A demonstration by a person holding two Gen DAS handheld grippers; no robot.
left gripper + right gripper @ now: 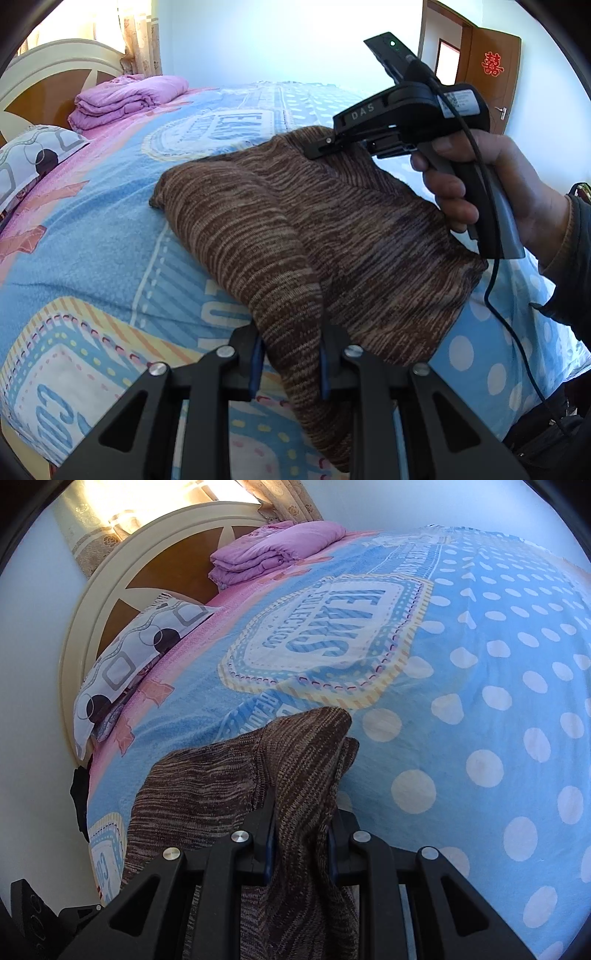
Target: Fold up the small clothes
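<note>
A brown striped knit garment [280, 229] lies doubled over on the blue patterned bedspread [92, 251]. My left gripper [290, 363] is shut on a bunched fold of it at the near edge, the cloth running between the blue pads. In the left wrist view my right gripper [325, 147], held in a hand [491, 184], pinches the garment's far right edge. From the right wrist view the same garment [229, 775] fills the lower middle, and the right gripper [301, 853] is shut on a thick fold that hangs down between its fingers.
A folded purple blanket [125, 98] and a patterned pillow [29, 158] lie by the headboard [122, 576]. The polka-dot part of the bedspread [480, 701] stretches to the right. A brown door [487, 77] stands at the back right. A black cable [495, 280] hangs from the right gripper.
</note>
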